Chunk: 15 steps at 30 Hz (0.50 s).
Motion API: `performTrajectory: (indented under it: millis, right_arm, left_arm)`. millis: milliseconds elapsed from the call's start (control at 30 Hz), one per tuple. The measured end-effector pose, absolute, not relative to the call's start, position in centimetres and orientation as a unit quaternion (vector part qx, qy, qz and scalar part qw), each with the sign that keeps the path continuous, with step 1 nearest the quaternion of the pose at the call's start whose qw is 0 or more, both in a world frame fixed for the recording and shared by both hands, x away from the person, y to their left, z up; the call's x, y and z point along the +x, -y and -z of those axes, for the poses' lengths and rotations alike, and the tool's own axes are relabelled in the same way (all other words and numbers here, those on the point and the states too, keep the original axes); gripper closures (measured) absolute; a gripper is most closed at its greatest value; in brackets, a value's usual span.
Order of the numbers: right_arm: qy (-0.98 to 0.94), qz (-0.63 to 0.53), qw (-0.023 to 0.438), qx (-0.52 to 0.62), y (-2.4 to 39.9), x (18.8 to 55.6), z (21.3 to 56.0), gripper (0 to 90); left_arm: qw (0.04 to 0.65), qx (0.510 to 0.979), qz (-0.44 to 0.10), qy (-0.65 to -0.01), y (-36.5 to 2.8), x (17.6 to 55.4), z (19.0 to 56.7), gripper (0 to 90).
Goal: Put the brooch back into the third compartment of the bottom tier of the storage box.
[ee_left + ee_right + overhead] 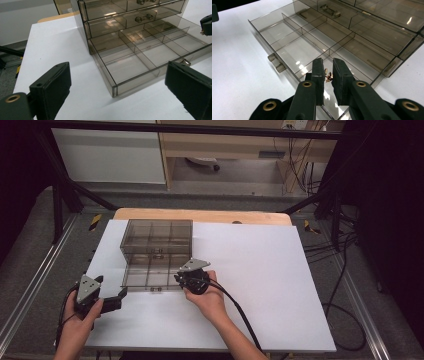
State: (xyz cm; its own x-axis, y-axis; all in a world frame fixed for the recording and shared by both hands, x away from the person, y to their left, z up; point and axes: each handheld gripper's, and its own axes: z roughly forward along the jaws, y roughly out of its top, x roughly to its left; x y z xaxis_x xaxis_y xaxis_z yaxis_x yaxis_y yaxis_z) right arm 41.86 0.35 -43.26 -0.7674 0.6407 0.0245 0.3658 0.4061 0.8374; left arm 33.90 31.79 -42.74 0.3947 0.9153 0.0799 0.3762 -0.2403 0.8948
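A smoky clear drawer cabinet point(157, 237) stands on the white tabletop, its bottom drawer point(150, 275) pulled out toward me. The drawer point(294, 47) is split into several compartments that look bare. My right gripper point(328, 61) hovers over the drawer's front right corner, shut on a small brass-coloured piece point(328, 75) between its pads. In the high view the right gripper point(192, 277) sits at that same corner. My left gripper point(117, 67) is held open near the table's front left, its jaws wide apart with nothing between them, pointing at the drawer point(140, 52). The left gripper point(112, 300) rests left of the drawer.
The white board point(260, 285) has free room to the right of and in front of the cabinet. The drawer's small handle point(276, 62) juts from its front wall. Two upper drawers point(130, 15) are closed. Cables point(340, 270) lie on the floor at the right.
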Motion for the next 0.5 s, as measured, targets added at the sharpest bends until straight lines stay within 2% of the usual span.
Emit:
performTrajectory:
  millis: [500]
  right_arm:
    - [-0.824, -0.451, 0.153, 0.307, -0.38, 41.86, 43.27, 78.4]
  left_arm:
    - [0.423, 0.72, -0.319, -0.448, -31.78, 33.91, 42.74, 6.7]
